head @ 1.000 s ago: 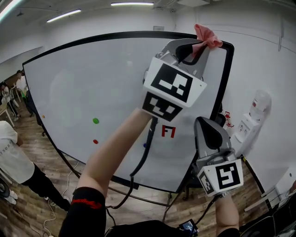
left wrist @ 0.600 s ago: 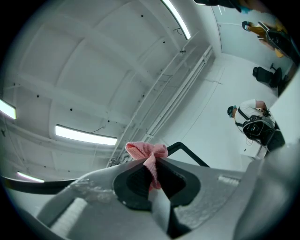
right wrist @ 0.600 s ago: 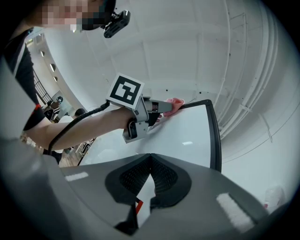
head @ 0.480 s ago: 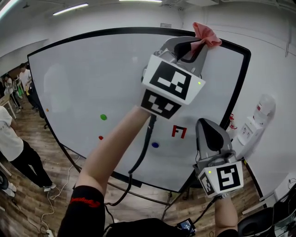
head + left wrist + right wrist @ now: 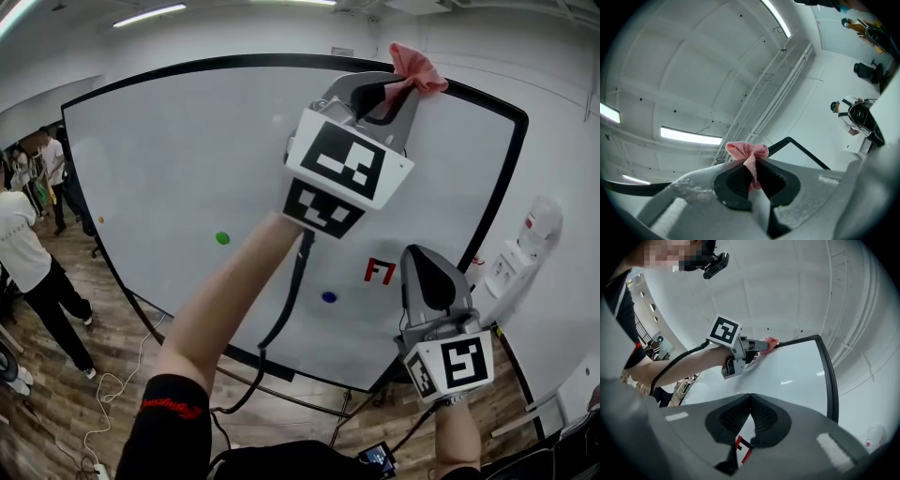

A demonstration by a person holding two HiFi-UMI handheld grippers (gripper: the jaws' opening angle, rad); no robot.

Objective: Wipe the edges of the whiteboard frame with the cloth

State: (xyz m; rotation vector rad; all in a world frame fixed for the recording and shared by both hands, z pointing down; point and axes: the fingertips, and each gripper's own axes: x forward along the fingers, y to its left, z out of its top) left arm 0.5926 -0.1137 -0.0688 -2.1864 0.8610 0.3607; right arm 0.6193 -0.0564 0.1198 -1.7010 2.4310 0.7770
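A large whiteboard with a black frame fills the head view. My left gripper is raised to the frame's top edge, shut on a pink cloth that rests on that edge near the top right corner. In the left gripper view the pink cloth bunches out above the closed jaws, with the black frame just behind. My right gripper hangs low in front of the board's lower right, jaws together and empty. From the right gripper view the cloth sits on the top frame.
Coloured magnets dot the board: green, blue and a red mark. People stand at the far left. A water dispenser stands to the right of the board. Cables run across the wooden floor.
The view has shifted, so the board's right frame now shows further right. The cloth in my left gripper stays on the top edge and has slid a little along it. The right gripper holds its place.
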